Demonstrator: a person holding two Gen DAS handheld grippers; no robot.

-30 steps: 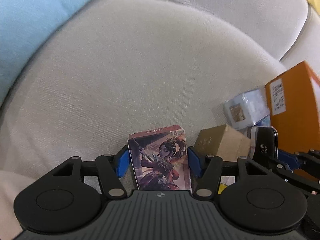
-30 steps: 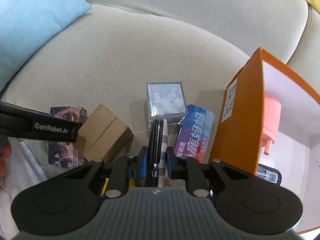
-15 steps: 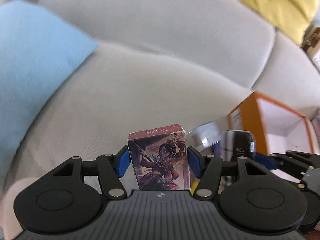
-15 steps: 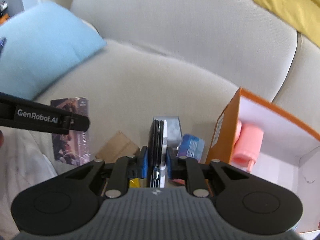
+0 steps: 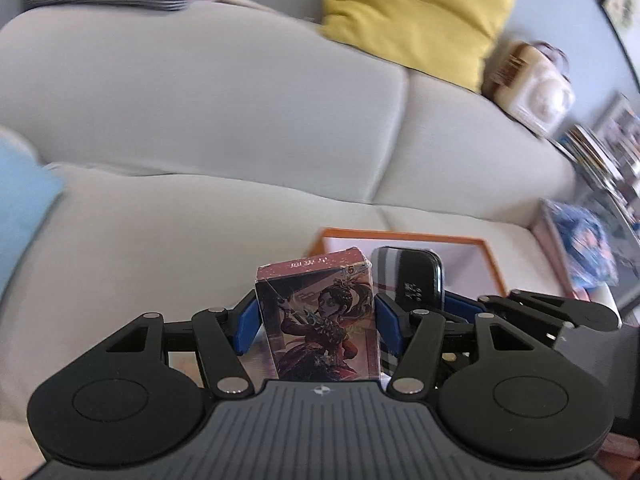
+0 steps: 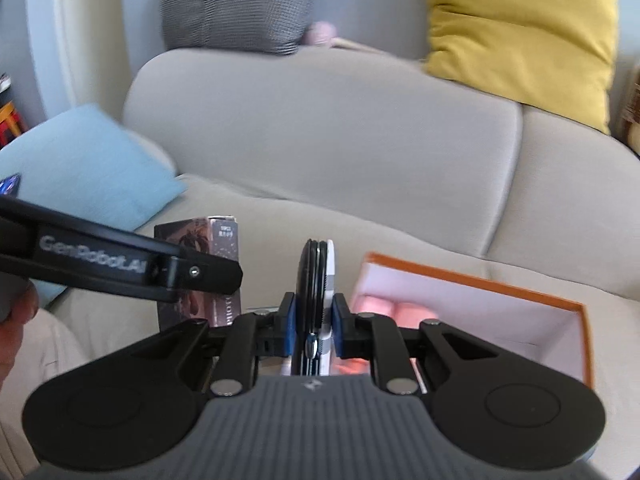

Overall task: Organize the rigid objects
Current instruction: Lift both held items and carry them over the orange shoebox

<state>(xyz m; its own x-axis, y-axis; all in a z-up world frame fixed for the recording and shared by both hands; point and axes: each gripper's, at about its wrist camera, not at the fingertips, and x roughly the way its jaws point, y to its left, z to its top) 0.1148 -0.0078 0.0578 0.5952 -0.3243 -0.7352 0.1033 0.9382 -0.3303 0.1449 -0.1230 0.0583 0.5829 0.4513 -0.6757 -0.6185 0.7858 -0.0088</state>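
My left gripper (image 5: 316,322) is shut on a card box (image 5: 318,320) printed with a red-robed figure and holds it upright above the sofa seat. The box also shows in the right wrist view (image 6: 216,240), behind the left gripper's arm. My right gripper (image 6: 313,322) is shut on a thin black and white case (image 6: 316,280), held on edge; it shows in the left wrist view (image 5: 408,280) just right of the card box. An open orange box (image 6: 480,284) with a white inside sits on the seat at the right, holding a pink item (image 6: 396,312).
The beige sofa backrest (image 6: 340,128) is ahead. A light blue cushion (image 6: 84,160) lies at the left, a grey cushion (image 6: 240,4) and a yellow cushion (image 6: 520,28) sit on top of the backrest. Shelves with clutter (image 5: 600,160) stand at the far right.
Both grippers have risen from the sofa seat with their objects held. The loose items on the seat have dropped out of view and the backrest cushions have come into view.
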